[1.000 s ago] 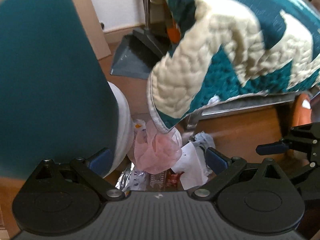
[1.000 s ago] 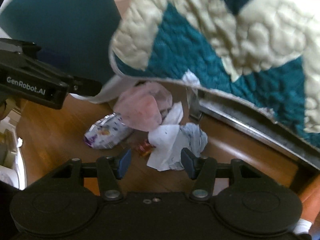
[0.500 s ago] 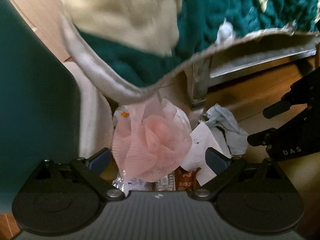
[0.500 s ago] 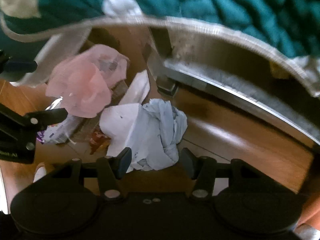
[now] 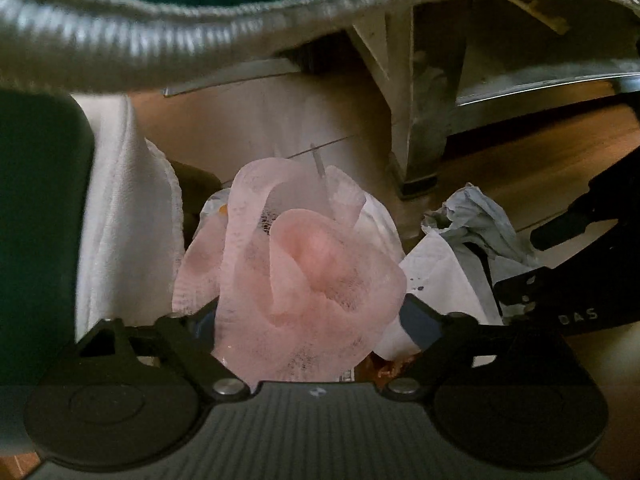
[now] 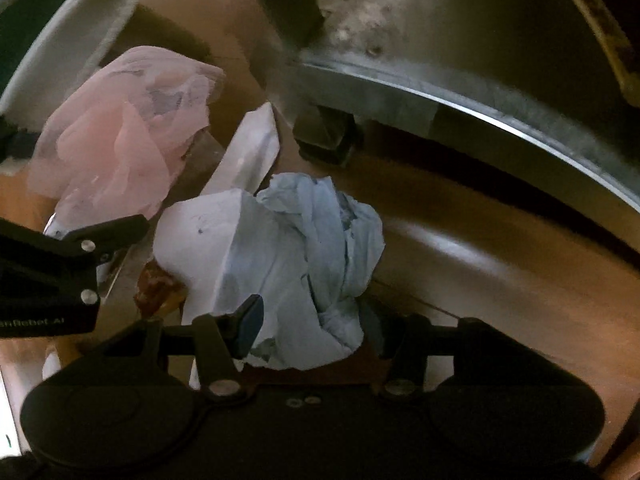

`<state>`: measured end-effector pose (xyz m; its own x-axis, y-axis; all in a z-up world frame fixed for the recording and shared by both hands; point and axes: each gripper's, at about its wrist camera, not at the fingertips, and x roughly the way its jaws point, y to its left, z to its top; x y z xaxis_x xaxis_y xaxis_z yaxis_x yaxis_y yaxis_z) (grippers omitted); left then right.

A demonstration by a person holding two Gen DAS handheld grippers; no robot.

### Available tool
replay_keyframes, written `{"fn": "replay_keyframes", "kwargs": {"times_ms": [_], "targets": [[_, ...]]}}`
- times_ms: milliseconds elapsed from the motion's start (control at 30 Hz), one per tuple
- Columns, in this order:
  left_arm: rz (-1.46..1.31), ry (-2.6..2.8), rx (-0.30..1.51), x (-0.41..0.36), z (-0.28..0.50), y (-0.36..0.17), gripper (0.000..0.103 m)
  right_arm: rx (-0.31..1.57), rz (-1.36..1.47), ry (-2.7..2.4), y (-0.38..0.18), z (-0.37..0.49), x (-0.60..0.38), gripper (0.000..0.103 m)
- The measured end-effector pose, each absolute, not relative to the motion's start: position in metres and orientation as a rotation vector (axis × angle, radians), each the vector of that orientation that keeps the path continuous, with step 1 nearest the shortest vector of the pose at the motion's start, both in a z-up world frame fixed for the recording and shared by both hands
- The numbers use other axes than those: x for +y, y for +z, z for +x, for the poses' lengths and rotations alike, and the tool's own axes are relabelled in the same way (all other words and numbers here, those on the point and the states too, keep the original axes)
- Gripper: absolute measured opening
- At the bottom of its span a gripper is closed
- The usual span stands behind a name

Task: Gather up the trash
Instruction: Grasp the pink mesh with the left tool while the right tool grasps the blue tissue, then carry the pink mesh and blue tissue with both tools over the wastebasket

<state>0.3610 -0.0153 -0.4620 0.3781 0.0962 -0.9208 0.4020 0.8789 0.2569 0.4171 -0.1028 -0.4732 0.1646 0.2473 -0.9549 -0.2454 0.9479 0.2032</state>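
Claws lower than before, left claw (image 5: 308, 320) closing around pink mesh (image 5: 304, 276), right claw (image 6: 308, 320) closing around crumpled paper (image 6: 296, 248).

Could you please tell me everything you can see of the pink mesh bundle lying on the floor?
The pink mesh bundle is a pale, translucent net, soft and loosely crumpled into curling folds, with darker flecks in its weave. It sits on top of the trash pile on the wooden floor, over a foil wrapper, beside the crumpled white and blue paper and near a white cloth. It fills the gap between the closing fingers of the left hand-held gripper; whether the pads press on it yet is unclear.
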Motion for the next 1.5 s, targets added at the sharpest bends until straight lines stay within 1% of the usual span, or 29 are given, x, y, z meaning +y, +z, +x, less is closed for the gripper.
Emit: {"fn": "replay_keyframes", "kwargs": {"times_ms": [33,100,133,167,233,300,367,433,467,533,733,900,1067,1233,1500], "targets": [[0.48,-0.197,1.179,-0.015,0.363,-0.463,0.084,1.366,0.011,0.343,-0.476,0.419,-0.103,0.051],[0.452,-0.186,1.182,-0.013,0.367,-0.463,0.083,1.374,0.03,0.33,-0.48,0.422,-0.102,0.051],[0.434,-0.18,1.186,-0.011,0.369,-0.462,0.078,1.378,0.035,0.324,-0.482,0.424,-0.102,0.047],[0.422,-0.175,1.191,-0.011,0.37,-0.463,0.068,1.384,0.031,0.316,-0.483,0.425,-0.101,0.044],[0.415,-0.153,1.198,-0.01,0.373,-0.465,0.055,1.387,0.032,0.313,-0.487,0.426,-0.098,0.043],[0.414,-0.137,1.187,-0.01,0.372,-0.463,0.052,1.378,0.027,0.313,-0.487,0.426,-0.096,0.042],[0.408,-0.14,1.184,-0.011,0.369,-0.462,0.036,1.367,0.004,0.316,-0.486,0.425,-0.093,0.038],[0.405,-0.131,1.181,-0.011,0.366,-0.459,0.032,1.353,-0.017,0.323,-0.482,0.422,-0.092,0.034],[0.399,-0.129,1.181,-0.011,0.365,-0.457,0.027,1.349,-0.023,0.324,-0.481,0.421,-0.091,0.032],[0.378,-0.128,1.19,-0.008,0.364,-0.454,0.021,1.343,-0.032,0.324,-0.477,0.419,-0.092,0.03],[0.343,-0.138,1.202,0.0,0.36,-0.432,0.014,1.311,-0.045,0.321,-0.452,0.408,-0.097,0.028],[0.319,-0.168,1.213,0.008,0.351,-0.401,0.014,1.296,-0.023,0.319,-0.415,0.388,-0.106,0.028],[0.302,-0.218,1.196,0.012,0.334,-0.352,0.014,1.261,-0.012,0.334,-0.366,0.368,-0.109,0.028],[0.269,-0.248,1.181,0.017,0.32,-0.296,0.014,1.203,0.004,0.356,-0.303,0.345,-0.109,0.028],[0.184,-0.228,1.104,0.022,0.281,-0.194,0.014,1.074,-0.001,0.432,-0.193,0.295,-0.106,0.028]]}}
